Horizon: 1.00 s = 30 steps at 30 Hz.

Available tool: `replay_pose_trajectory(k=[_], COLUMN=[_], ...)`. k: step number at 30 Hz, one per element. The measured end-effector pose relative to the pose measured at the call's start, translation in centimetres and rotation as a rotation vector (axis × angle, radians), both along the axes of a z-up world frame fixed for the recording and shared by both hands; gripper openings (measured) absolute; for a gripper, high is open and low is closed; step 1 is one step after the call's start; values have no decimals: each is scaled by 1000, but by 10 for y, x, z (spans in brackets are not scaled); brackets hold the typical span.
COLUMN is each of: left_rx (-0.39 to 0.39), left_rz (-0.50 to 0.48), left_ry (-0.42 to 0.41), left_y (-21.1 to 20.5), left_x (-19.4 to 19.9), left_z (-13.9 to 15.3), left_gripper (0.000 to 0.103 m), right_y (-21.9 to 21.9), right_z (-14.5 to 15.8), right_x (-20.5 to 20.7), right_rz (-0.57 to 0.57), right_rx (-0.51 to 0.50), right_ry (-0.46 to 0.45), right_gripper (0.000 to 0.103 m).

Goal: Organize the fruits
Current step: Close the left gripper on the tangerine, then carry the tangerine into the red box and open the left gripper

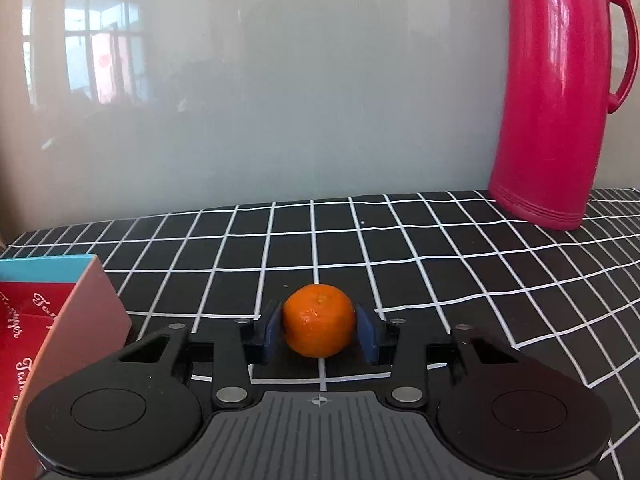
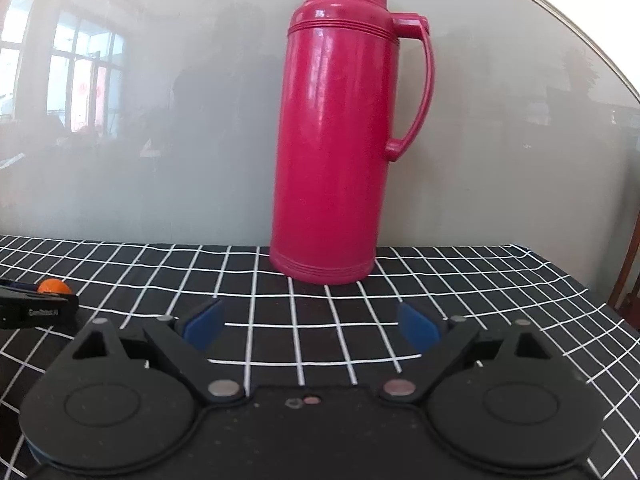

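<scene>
Right there, the left gripper (image 1: 319, 334) has its two blue pads (image 1: 273, 334) drawn in against the sides of a small orange fruit (image 1: 319, 321), one pad on each flank, pressing it as it sits low on the black cloth with the white grid (image 1: 400, 248). The fruit is between the fingertips, close to the near edge of the table, its stem dimple facing up and forward.

The right gripper (image 2: 310, 328) stands wide, blue pads (image 2: 204, 322) far apart, nothing between them but bare checked cloth. Off to its left, in the right wrist view, the side of the other gripper shows with the orange fruit peeking above it.

Beyond the right gripper, a tall pink-red thermos jug (image 2: 340, 140) stands upright at the back of the table, lid shut, handle turned to the right. Just left of the left gripper sits an open box (image 1: 52, 320), red inside with pale script, blue along its rim. Behind everything runs a pale glossy wall panel (image 1: 280, 100) with window reflections.
</scene>
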<state>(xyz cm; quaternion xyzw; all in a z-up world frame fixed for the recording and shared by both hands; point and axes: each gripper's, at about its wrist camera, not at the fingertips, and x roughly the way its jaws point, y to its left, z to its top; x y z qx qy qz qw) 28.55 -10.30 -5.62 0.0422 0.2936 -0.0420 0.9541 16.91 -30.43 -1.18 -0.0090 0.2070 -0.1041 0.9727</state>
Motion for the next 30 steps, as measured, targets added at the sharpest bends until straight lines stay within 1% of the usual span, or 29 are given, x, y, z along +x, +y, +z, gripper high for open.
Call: replay_pose_trajectory(k=[4, 9, 18, 23, 30], left_rx=[3, -10, -14, -7, -16], left_rz=[0, -3, -18, -17, 8], left_ry=[-12, -31, -89, -123, -179], left_y=[1, 12, 37, 52, 81], left_x=[-7, -25, -81, -110, -148], left_z=[3, 13, 44, 58, 75], left_gripper=[40, 40, 40, 40, 40], right_y=[-7, -7, 9, 28, 50], right_z=[0, 1, 12, 15, 19], right_x=[-1, -4, -15, -25, -43], right_rz=[-9, -9, 21, 51, 91], right_rx=[33, 46, 99, 87, 58], right_ry=[4, 3, -18, -19, -31], right_gripper=[93, 93, 93, 93, 94])
